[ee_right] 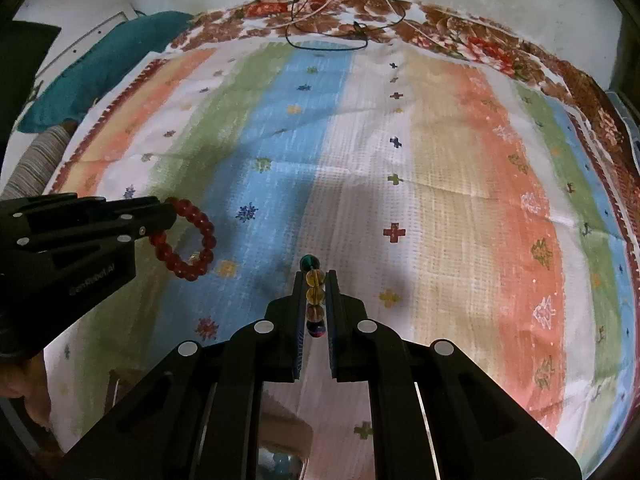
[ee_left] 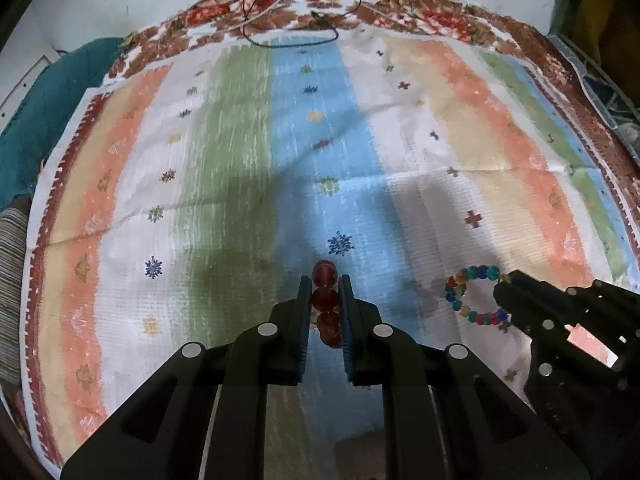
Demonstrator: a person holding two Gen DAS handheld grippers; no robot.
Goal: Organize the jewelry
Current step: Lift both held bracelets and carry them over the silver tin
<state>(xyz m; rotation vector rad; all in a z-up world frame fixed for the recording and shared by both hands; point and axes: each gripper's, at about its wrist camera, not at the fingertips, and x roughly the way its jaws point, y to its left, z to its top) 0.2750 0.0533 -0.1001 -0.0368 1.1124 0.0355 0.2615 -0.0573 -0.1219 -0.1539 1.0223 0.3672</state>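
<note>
Left wrist view: the left gripper [ee_left: 325, 300] is clamped on one red bead bracelet [ee_left: 326, 304], above the striped cloth [ee_left: 240, 152].

Right wrist view: the right gripper [ee_right: 315, 300] pinches one multicoloured bead bracelet [ee_right: 313, 280], its beads lined between the pads.

Two bead bracelets total: one red bracelet [ee_right: 185, 238] and one multicolored bracelet [ee_left: 476, 294]. Two black grippers, the left gripper [ee_left: 325, 300] and the right gripper [ee_right: 315, 292], plus one striped cloth [ee_left: 400, 152], one teal pillow [ee_right: 108, 68] and one thin black cord [ee_left: 292, 38].
</note>
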